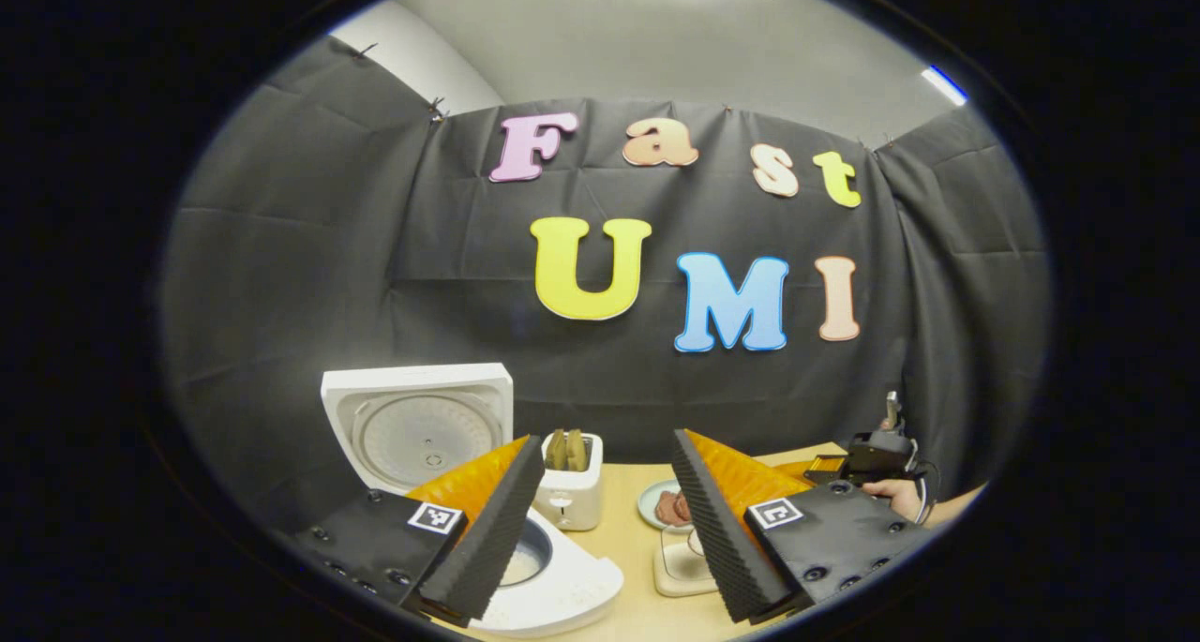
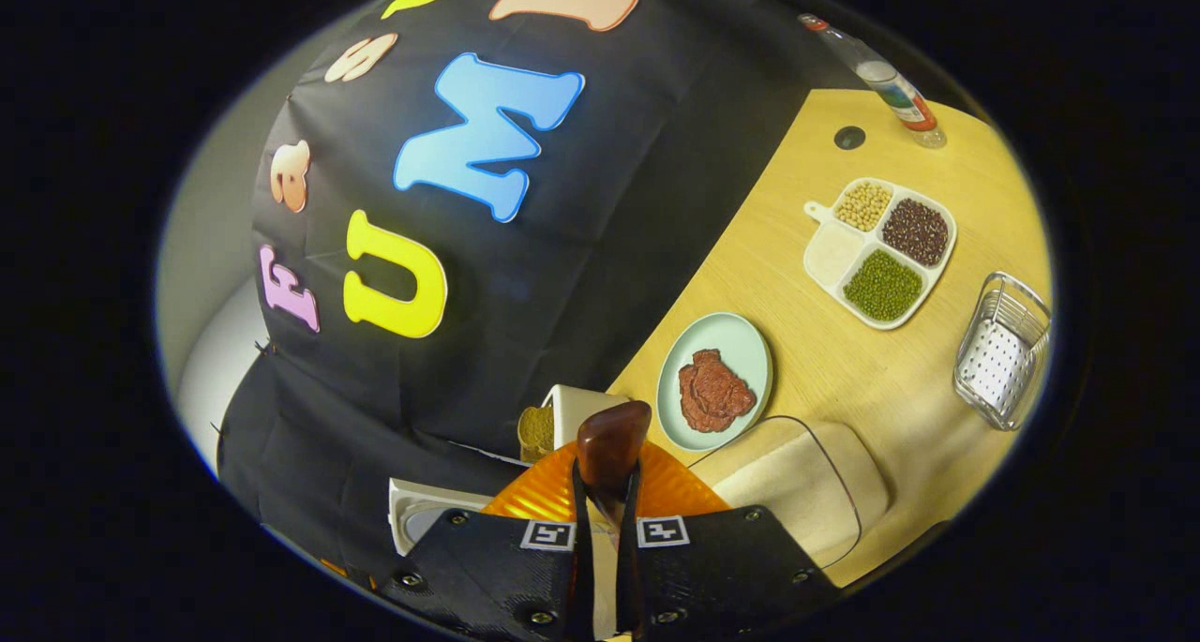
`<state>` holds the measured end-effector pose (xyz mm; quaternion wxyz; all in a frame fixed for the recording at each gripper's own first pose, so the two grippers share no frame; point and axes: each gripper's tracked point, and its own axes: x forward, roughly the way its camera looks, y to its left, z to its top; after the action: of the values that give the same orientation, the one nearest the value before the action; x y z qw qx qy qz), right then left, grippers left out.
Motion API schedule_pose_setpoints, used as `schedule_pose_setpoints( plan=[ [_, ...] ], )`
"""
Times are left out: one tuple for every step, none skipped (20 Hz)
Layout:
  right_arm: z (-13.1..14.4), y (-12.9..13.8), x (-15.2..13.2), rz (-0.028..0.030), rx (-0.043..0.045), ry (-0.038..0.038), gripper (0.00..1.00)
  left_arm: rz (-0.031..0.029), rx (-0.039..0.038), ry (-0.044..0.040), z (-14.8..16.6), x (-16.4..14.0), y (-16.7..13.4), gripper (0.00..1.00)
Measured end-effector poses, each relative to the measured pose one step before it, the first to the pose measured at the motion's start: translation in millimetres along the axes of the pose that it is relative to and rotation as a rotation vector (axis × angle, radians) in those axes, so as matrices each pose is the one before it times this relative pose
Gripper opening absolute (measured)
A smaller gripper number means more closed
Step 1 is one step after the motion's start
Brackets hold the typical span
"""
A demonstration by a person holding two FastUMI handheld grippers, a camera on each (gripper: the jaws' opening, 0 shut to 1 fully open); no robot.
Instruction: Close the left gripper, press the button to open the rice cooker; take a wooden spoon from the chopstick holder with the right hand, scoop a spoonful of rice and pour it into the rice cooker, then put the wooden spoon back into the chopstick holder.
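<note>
The white rice cooker (image 1: 562,581) stands at the lower left with its lid (image 1: 417,422) raised upright. My left gripper (image 1: 606,450) is open above the table, just right of the cooker, with nothing between its fingers. My right gripper (image 2: 605,497) is shut on the dark brown wooden spoon (image 2: 611,440), whose rounded end sticks out past the fingertips. A clear container of white rice (image 2: 797,487) lies just right of that gripper. The wire chopstick holder (image 2: 1001,351) stands at the far right of the table. The right gripper (image 1: 872,459) and the hand holding it show at the far right.
A toaster with bread (image 1: 572,483) stands behind the cooker. A pale plate of meat (image 2: 714,380) sits mid-table. A divided tray of beans and grains (image 2: 881,248) and a bottle (image 2: 891,80) lie further along the wooden table (image 2: 844,380).
</note>
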<state>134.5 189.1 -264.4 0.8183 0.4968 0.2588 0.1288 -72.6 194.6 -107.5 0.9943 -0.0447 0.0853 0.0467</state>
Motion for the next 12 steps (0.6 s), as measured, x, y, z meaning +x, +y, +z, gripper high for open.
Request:
schedule_pose_setpoints(
  plan=[
    [0.37,2.89,-0.98,0.01346,0.02764,0.00241,0.10,0.00270,-0.00131,-0.00380,2.37,-0.17,1.67,0.99],
    [-1.30,3.23,-0.49,0.00842,0.01625,0.00544,0.10,0.00659,0.00192,-0.00353,0.24,-1.14,3.90,0.92],
    [-1.70,5.01,-0.01,0.01032,0.00511,0.00590,0.09,0.00974,0.00280,-0.00256,1.48,-1.44,4.28,0.92],
    [-4.17,6.11,0.68,0.00978,-0.00181,0.00794,0.10,0.01012,0.00080,-0.00130,0.02,-1.67,4.48,0.92],
    [-3.53,5.34,2.99,0.00829,-0.00284,0.00871,0.09,0.01123,-0.00050,-0.00180,0.47,-1.78,4.80,0.92],
    [-5.25,7.07,2.72,0.01226,0.00150,0.00950,0.09,0.01459,0.00621,-0.00317,1.14,-2.77,5.73,0.92],
    [-4.79,7.31,4.35,0.01202,-0.00126,0.00872,0.09,0.01017,0.00736,-0.00357,1.09,-1.92,4.36,0.95],
    [-6.11,8.03,3.31,0.00976,-0.00209,0.01033,0.09,0.00606,0.00349,-0.00338,1.76,-1.32,2.43,0.95],
    [-5.81,7.49,4.26,0.01114,-0.00755,0.01129,0.09,0.00514,-0.00034,-0.00443,1.85,-0.66,2.90,0.92],
    [-7.28,8.04,3.35,0.01133,-0.00645,0.01300,0.09,0.00365,-0.00188,-0.00338,1.14,-0.70,2.28,0.92],
    [-7.16,6.83,4.19,0.00923,-0.00638,0.01335,0.09,0.00669,-0.00134,-0.00609,1.49,-0.36,3.89,0.92],
    [-7.12,6.74,4.56,0.01155,-0.00106,0.01237,0.09,0.00530,-0.00301,-0.00540,1.65,-1.10,4.44,0.92]
  ],
)
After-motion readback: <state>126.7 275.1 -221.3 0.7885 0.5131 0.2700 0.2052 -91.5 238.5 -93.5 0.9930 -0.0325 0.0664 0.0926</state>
